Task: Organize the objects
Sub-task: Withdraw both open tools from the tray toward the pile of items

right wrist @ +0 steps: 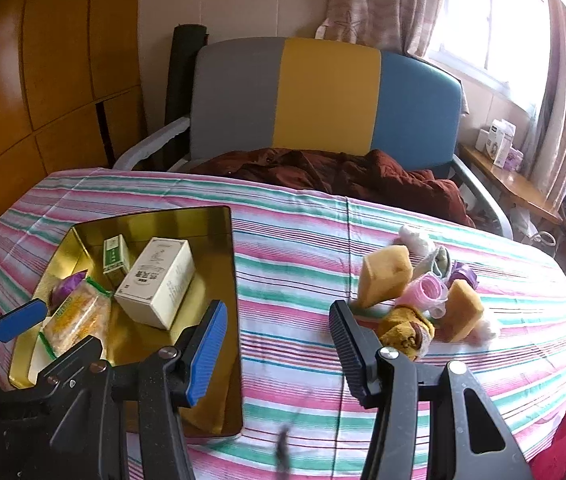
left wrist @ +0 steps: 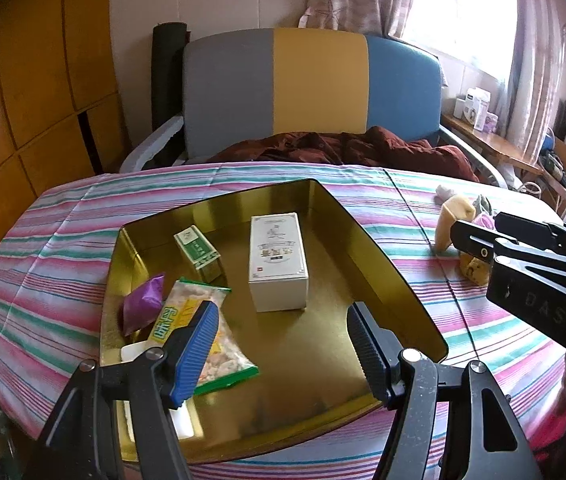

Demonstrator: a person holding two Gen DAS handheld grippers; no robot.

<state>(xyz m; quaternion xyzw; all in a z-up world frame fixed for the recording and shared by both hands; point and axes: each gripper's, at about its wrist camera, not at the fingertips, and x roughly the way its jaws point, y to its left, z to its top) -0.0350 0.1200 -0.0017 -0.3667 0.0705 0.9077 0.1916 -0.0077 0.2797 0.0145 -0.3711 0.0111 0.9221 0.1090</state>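
Sitting on a table draped in a pink, green and white striped cloth (right wrist: 295,248), the gold metal tray (left wrist: 383,264) is shallow, rectangular and mirror-bright inside, with rounded corners and a low upright wall. Inside it a white carton (left wrist: 278,260) with fine printed ornament lies on its back near the middle; beside it, toward the far left corner, lies a smaller green and white box (left wrist: 198,249). Along the left wall sit a purple packet (left wrist: 143,304) and a clear snack bag (left wrist: 203,340) with green edges and pale, lumpy contents.

Well apart from the tray, on the cloth to the right, a loose heap gathers two tan sponge blocks (right wrist: 387,274), a pink hair roller (right wrist: 429,292), a mustard-yellow cloth bundle (right wrist: 407,330) and a small purple item (right wrist: 463,274).

The left gripper (left wrist: 283,344) hovers over the tray's near end, fingers spread apart around nothing. The right gripper (right wrist: 279,344) hangs above bare cloth between tray and heap, likewise spread wide and holding nothing.
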